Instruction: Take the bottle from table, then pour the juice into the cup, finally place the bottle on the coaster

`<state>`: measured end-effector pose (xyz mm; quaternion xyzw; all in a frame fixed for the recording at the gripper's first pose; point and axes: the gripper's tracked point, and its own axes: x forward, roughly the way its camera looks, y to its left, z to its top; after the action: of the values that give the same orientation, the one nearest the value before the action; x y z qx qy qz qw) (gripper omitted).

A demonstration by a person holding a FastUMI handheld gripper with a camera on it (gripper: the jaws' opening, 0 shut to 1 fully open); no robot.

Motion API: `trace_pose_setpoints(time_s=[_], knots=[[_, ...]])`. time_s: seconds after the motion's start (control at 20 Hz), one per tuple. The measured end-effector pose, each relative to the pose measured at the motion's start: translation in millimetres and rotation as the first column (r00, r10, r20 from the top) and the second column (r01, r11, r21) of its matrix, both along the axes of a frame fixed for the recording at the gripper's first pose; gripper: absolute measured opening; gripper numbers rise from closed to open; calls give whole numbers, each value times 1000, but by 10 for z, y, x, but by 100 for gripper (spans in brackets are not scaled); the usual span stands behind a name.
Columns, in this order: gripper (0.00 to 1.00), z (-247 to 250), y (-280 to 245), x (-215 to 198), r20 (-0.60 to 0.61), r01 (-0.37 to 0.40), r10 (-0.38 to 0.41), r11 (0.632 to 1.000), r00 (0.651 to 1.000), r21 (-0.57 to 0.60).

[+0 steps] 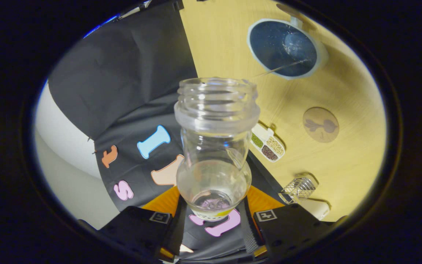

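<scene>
Gripper view: gripper clamped on the clear bottle, held between the fingers by its lower body and tipped well over, open mouth aimed away. Looks like mid-pour, thin stream landing in the cup far ahead and off to the right on the worktop. Barely a dribble left at the bottle's base, so pretty much done pouring. Next up, probably: tip back upright, swing over to the round coaster sitting nearer than the cup, set down, let go.
</scene>
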<state>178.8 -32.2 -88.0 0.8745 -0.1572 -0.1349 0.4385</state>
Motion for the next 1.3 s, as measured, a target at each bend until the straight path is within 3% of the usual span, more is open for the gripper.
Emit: trace_pose_setpoints(time_s=[0.5,0.65,0.8,0.9,1.0,1.15,1.3], knots=[[69,5,18,-13,-13,-3,2,1000,1000,-24],[69,-54,110,-7,-71,-39,31,993,997,-115],[69,-114,288,-83,-171,-130,88,959,981,-252],[69,-147,419,-122,-246,-202,116,910,962,-363],[69,-184,573,-155,-333,-293,141,835,932,-465],[69,-210,807,-234,-464,-429,149,687,873,-587],[69,-233,946,-299,-587,-554,114,510,802,-658]])
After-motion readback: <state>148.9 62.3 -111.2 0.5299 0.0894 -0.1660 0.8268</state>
